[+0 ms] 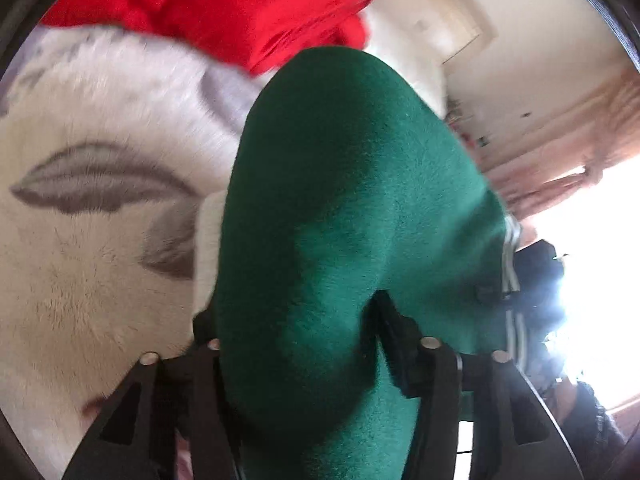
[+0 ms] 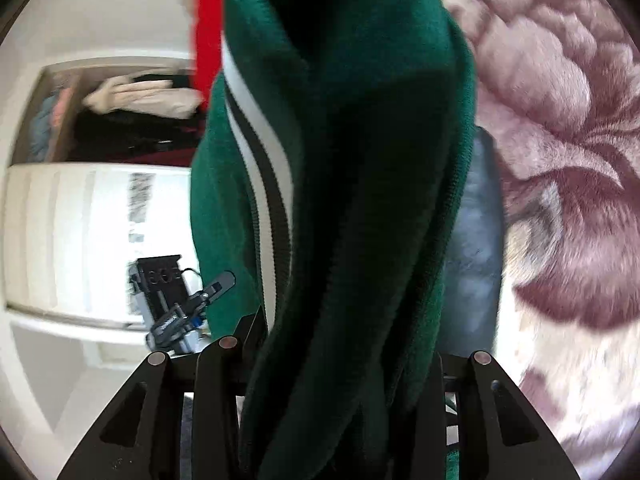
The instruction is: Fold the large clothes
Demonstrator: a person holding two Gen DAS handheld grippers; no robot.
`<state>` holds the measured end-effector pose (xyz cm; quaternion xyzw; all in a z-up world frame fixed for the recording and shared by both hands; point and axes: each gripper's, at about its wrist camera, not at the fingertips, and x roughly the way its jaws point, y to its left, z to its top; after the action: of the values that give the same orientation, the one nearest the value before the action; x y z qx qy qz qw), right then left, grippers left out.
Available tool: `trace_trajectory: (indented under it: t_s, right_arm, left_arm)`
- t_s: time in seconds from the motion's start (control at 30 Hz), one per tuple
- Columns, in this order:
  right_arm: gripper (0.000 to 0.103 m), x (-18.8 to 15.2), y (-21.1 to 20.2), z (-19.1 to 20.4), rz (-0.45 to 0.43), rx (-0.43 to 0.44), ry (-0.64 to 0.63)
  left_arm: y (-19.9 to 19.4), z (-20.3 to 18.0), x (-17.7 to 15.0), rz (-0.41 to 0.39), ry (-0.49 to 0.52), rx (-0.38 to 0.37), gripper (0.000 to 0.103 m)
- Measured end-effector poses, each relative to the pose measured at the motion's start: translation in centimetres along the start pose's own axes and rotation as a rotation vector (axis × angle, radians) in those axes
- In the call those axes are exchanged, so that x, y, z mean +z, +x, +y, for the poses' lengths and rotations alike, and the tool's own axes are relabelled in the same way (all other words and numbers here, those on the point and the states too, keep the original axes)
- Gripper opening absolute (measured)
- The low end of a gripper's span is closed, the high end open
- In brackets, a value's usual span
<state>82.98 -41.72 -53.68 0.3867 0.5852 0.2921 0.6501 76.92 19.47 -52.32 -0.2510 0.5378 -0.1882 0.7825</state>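
A dark green garment (image 1: 344,208) with white and black striped trim fills the middle of both views. My left gripper (image 1: 296,320) is shut on the green garment, which bulges up between and over its fingers. My right gripper (image 2: 340,340) is shut on the same green garment (image 2: 360,160), whose striped trim (image 2: 260,152) hangs to the left of the folds. The garment hangs lifted off the bed. The fingertips of both grippers are hidden in the cloth. The left gripper's body (image 2: 176,304) shows in the right wrist view at lower left.
A red garment (image 1: 224,4) lies on the furry cream and grey patterned blanket (image 1: 80,248), which shows pinkish in the right wrist view (image 2: 560,160). An open closet with stacked clothes (image 2: 132,120) stands to the left. A bright window with curtains (image 1: 592,216) is at the right.
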Motion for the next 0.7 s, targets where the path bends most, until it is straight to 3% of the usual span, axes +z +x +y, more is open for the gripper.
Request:
trace_trajectory:
  t_s: [0.03, 0.1, 0.2, 0.27, 0.37, 0.4, 0.43, 0.5, 0.57, 0.6, 0.63, 0.7]
  right_arm:
    - [0.042, 0.7, 1.0, -1.1, 0.009, -0.014, 0.015]
    - [0.044, 1.3, 2.2, -2.8, 0.001, -0.033, 0.048]
    - [0.046, 2.4, 3.6, -4.0, -0.005, -0.048, 0.076]
    - [0.048, 2.8, 3.9, -4.1, -0.008, -0.052, 0.100]
    - [0.062, 2.9, 0.7, -3.1, -0.005, -0.138, 0.092]
    - [0.072, 2.6, -0.1, -2.2, -0.005, -0.178, 0.072]
    - [0.086, 2.2, -0.9, -1.2, -0.010, -0.240, 0.042]
    - [0.097, 0.1, -2.8, 1.7, -0.049, -0.404, -0.048]
    - [0.097, -1.8, -4.2, 3.8, -0.099, -0.556, -0.095]
    - [0.099, -2.1, -4.4, 3.6, -0.120, -0.622, -0.105]
    - [0.103, -4.0, -4.7, 4.2, -0.146, -0.700, -0.113]
    - [0.103, -7.1, -5.5, 4.6, -0.195, -0.867, -0.152]
  left_arm:
    - [1.0, 1.0, 0.0, 0.010, -0.006, 0.006, 0.064]
    - [2.1, 2.1, -0.5, -0.003, 0.004, -0.012, 0.069]
    - [2.7, 2.1, -0.5, -0.013, -0.019, -0.040, 0.070]
    - [1.8, 0.8, -0.4, -0.030, -0.010, -0.004, 0.069]
    - [-0.1, -2.0, -0.5, -0.033, 0.034, 0.108, 0.069]
    - [-0.5, -2.9, -0.7, -0.030, 0.040, 0.151, 0.069]
    - [-0.7, -3.4, -0.9, -0.030, 0.048, 0.183, 0.069]
    - [-1.9, -5.2, -1.9, -0.086, 0.085, 0.270, 0.069]
    - [-2.8, -6.6, -2.9, -0.125, 0.111, 0.354, 0.078]
    - [-3.0, -7.5, -3.3, -0.139, 0.115, 0.387, 0.094]
    - [-3.7, -8.7, -4.4, -0.166, 0.117, 0.423, 0.103]
    - [-4.3, -10.1, -5.6, -0.204, 0.140, 0.475, 0.103]
